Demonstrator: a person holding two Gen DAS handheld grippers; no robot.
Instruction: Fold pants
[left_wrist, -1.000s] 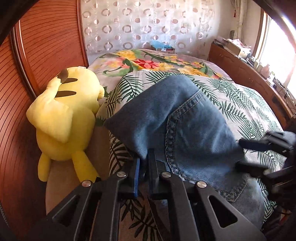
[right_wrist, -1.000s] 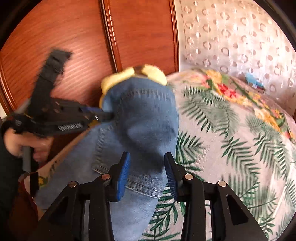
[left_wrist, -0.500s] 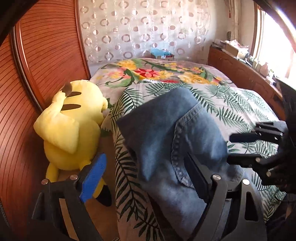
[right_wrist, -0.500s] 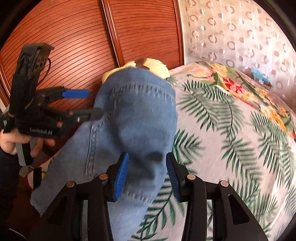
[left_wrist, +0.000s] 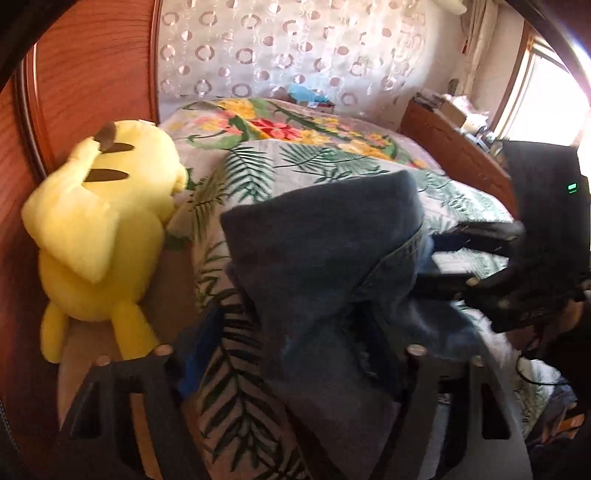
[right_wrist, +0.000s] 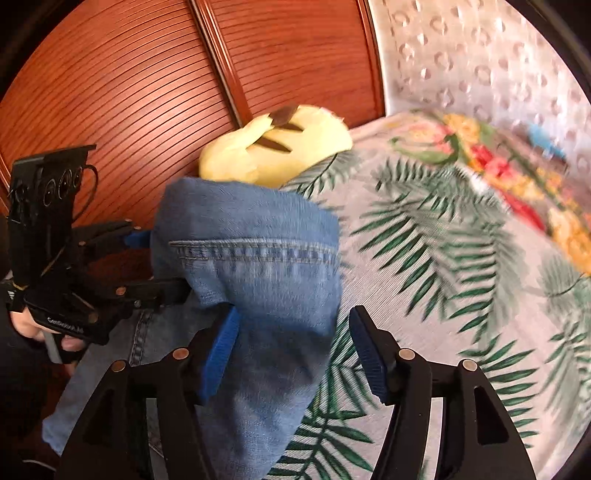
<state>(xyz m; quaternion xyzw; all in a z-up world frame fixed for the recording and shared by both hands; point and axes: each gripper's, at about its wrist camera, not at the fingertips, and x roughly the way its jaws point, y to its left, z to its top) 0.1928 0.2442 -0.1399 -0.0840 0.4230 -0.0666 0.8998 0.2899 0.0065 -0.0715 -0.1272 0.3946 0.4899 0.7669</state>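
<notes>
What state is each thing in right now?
Jeans: folded, bunched on the bed, held by neither gripper.
Left gripper: open, straddling the jeans, jaws just closing.
Right gripper: open, jeans between the pads, jaws just opening.
Plush: lying against the wardrobe.

Blurred, perhaps "Gen…" on left gripper

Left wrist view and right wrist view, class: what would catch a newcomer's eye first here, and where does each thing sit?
The big yellow plush toy stands out most, lying at the bed's left edge against the reddish wooden wall. Next come the blue jeans, bunched in a heap on the palm-leaf bedspread, with the open left gripper and right gripper either side of them. Beyond, a bright flowered cover lies at the far end.
</notes>
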